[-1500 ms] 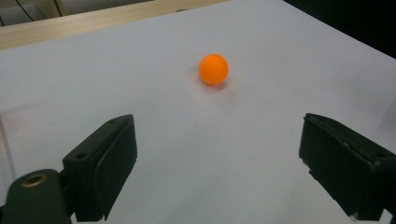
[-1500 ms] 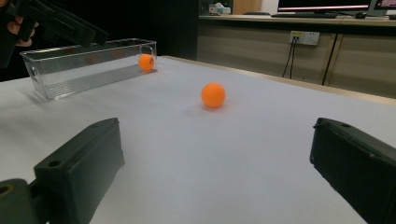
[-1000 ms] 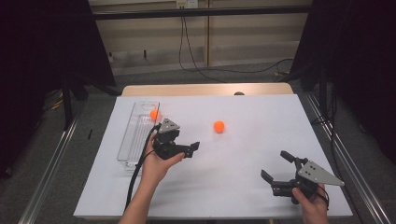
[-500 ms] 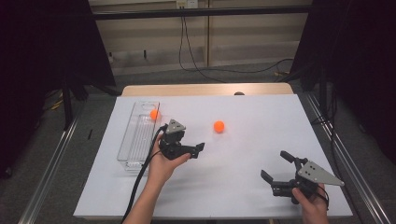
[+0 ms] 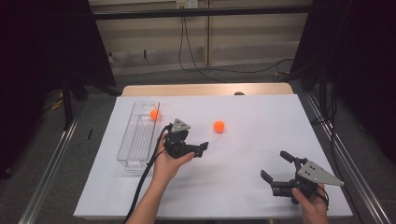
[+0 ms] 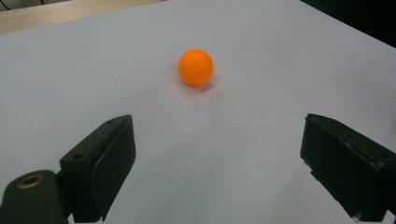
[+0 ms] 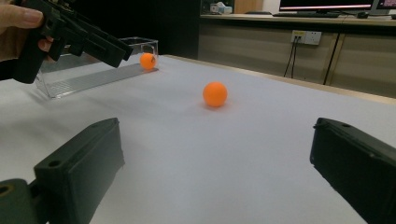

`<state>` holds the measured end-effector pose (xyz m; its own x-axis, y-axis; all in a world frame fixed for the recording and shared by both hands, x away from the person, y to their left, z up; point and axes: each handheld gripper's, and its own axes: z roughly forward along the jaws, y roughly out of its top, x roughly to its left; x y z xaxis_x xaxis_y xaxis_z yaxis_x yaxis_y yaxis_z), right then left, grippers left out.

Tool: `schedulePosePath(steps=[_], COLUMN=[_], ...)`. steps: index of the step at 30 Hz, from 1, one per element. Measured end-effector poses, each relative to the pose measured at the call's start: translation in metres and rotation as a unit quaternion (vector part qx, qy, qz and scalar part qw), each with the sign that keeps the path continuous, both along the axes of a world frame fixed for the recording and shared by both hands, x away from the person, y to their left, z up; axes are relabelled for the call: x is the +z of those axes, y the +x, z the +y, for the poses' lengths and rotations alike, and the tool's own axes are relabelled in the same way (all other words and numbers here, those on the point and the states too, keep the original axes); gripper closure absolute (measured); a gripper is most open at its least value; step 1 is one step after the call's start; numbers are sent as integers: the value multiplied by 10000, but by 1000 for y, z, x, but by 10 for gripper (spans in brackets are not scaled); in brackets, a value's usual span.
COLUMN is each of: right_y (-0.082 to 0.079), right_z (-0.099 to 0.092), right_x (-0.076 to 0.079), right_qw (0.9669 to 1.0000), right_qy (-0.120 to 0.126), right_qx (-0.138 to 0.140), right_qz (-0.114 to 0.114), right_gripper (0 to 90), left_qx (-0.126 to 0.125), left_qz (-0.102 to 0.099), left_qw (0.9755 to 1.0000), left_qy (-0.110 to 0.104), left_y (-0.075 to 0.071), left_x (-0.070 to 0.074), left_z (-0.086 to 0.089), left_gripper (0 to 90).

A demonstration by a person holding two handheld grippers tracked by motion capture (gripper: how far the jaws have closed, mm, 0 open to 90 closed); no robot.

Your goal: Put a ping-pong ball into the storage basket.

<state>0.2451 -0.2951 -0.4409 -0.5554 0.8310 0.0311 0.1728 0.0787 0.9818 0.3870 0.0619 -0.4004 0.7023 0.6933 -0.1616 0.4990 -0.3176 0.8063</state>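
Observation:
One orange ball [image 5: 218,126] lies loose on the white table top; it shows ahead of the jaws in the left gripper view [image 6: 195,66] and farther off in the right gripper view [image 7: 215,94]. A second orange ball [image 5: 154,114] sits at the far end of the clear tray [image 5: 135,140]. My left gripper [image 5: 197,148] is open, just left of and nearer than the loose ball, with its jaws pointed at it and nothing between them [image 6: 215,154]. My right gripper [image 5: 278,166] is open and empty near the front right of the table [image 7: 215,158].
The white sheet [image 5: 261,116] covers the table, with a wooden edge strip [image 5: 205,89] at the back. The long clear tray [image 7: 93,74] lies along the left side. The left hand and its gripper [image 7: 88,39] cross the upper left of the right gripper view.
My left gripper has crept a little to the right, toward the loose ball. The right gripper and both balls have stayed put.

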Motion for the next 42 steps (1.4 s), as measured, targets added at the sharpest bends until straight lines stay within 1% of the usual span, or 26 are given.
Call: schedulePosePath(steps=[1,5,9,11,15,16,18,22,23,26,30,32,33,36,39,42], right_y=[0,0,0,0,0,0,0,-1,0,0,-1,-1,-1,-1,-1,-1], right_z=[0,0,0,0,0,0,0,0,0,0,0,0,0,0,0,0], right_x=[0,0,0,0,0,0,0,0,0,0,0,0,0,1,0,1], right_qw=[10000,10000,10000,10000,10000,10000,10000,10000,10000,10000,10000,10000,10000,10000,10000,10000], right_qy=[0,6,-3,8,5,7,3,3,2,2,-1,-1,1,0,1,-2], right_qx=[1,1,7,8,16,16,17,18,18,17,21,20,23,26,25,27], right_qz=[-2,1,-3,0,-8,-5,-10,-7,-8,-3,-4,-3,-5,-2,0,-2], right_gripper=[21,21,21,21,22,22,21,21,21,22,22,22,22,22,22,22], left_qx=[-22,-55,-26,-6,-8,11,19,22,-2,27,41,57,33,45,24,48], left_qz=[-8,5,37,39,32,45,38,41,42,56,82,83,72,100,109,117], left_qw=[10000,10000,10000,10000,10000,10000,10000,10000,10000,10000,10000,9999,10000,9999,9999,9999], left_qy=[28,18,14,-31,0,-19,17,-5,24,-10,13,-46,-13,-47,-1,-19], left_y=[1,1,2,3,5,5,6,8,8,9,11,11,12,13,15,16], left_x=[0,-2,-3,-4,-4,-5,-5,-7,-7,-8,-10,-11,-11,-12,-13,-15], left_z=[0,-5,-8,-10,-12,-12,-13,-15,-15,-16,-18,-19,-19,-21,-22,-24], left_gripper=[105,105,105,105,105,105,106,106,105,105,105,105,105,105,105,105])
